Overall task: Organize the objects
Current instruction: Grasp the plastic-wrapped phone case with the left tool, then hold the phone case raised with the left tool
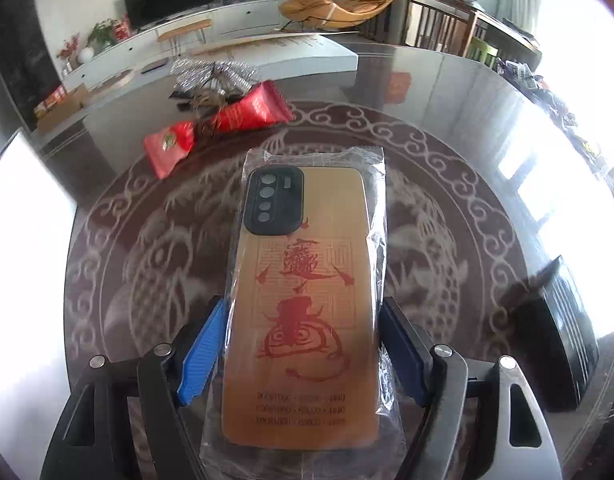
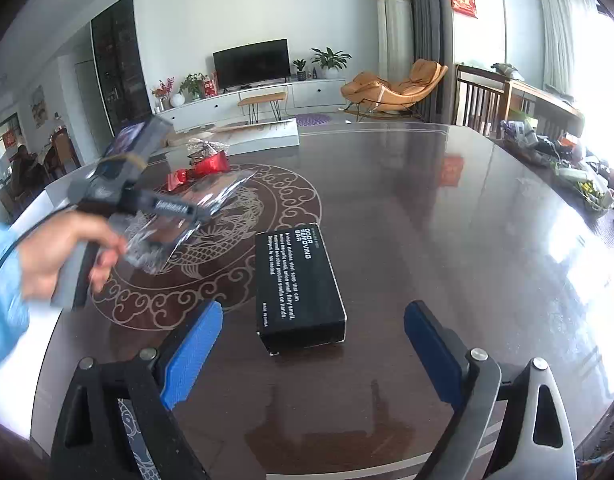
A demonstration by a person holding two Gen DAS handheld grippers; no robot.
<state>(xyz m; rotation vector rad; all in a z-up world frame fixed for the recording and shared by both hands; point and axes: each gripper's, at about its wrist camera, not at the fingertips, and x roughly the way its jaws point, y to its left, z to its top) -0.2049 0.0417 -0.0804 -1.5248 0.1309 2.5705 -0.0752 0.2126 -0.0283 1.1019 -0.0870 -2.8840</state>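
Note:
My left gripper point(image 1: 303, 344) is shut on a phone case in a clear plastic bag point(image 1: 303, 300), tan with red calligraphy and a black camera block. It holds the case above the dark table. The right wrist view shows that gripper point(image 2: 147, 200) held in a hand at the left, with the crinkled bag point(image 2: 163, 236) off the table. My right gripper point(image 2: 311, 344) is open and empty, its blue pads either side of a black box point(image 2: 299, 288) with white print that lies flat on the table. The box also shows at the right edge of the left wrist view point(image 1: 559, 340).
Two red packets point(image 1: 251, 112) point(image 1: 169, 148) and a silver foil wrapper point(image 1: 211, 76) lie at the table's far side, past the round dragon inlay point(image 1: 427, 240). Clutter point(image 2: 567, 160) lines the table's right edge. A white board point(image 2: 263, 132) sits at the far edge.

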